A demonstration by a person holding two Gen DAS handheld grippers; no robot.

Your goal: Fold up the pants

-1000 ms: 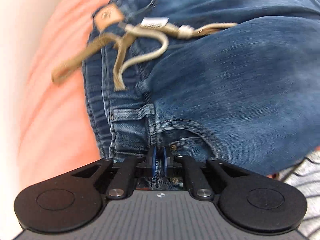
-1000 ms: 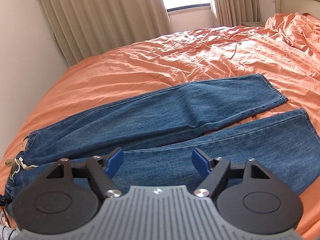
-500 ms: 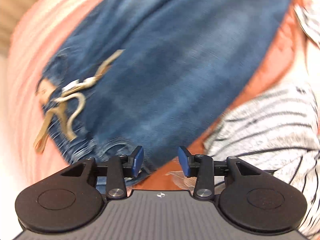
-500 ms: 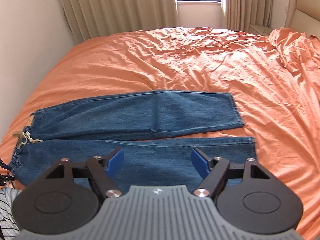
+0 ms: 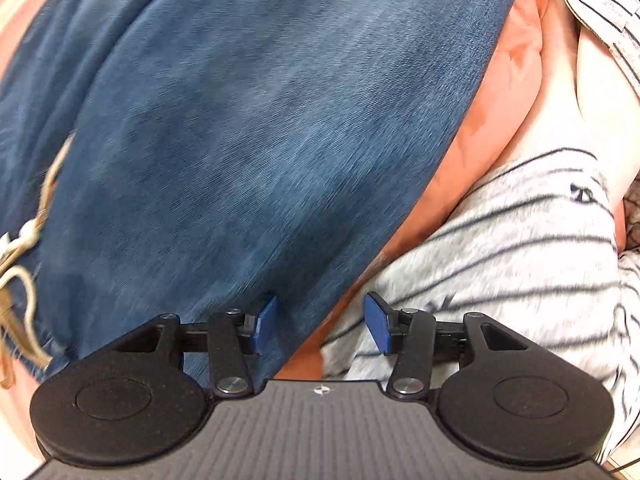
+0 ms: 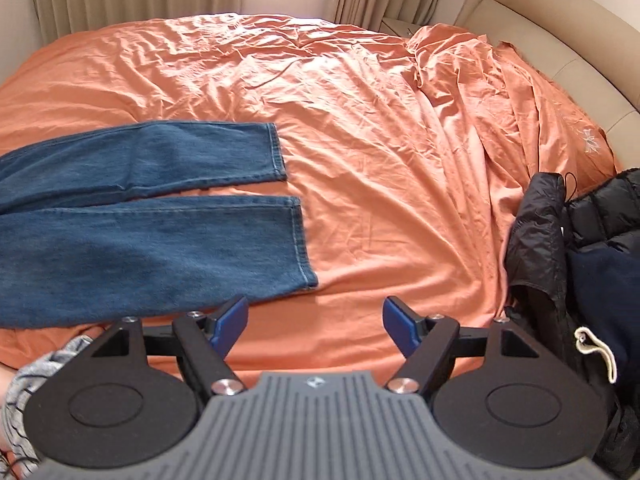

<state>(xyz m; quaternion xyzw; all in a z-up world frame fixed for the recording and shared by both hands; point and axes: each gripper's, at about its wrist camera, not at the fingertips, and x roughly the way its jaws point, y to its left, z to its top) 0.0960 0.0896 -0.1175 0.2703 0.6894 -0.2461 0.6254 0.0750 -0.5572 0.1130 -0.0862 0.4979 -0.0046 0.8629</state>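
Blue jeans [image 6: 152,236] spread flat on the orange bed [image 6: 400,160], both legs side by side, hems pointing right. Tan drawstring [image 5: 20,280] at the waistband, far left in the left wrist view. Left gripper [image 5: 320,322] spread wide, empty, hovering at the denim's near edge beside a striped grey garment [image 5: 500,272]. Right gripper [image 6: 316,322] likewise wide, empty, above bare sheet just past the nearer hem. Black puffer jacket [image 6: 560,248] far right.
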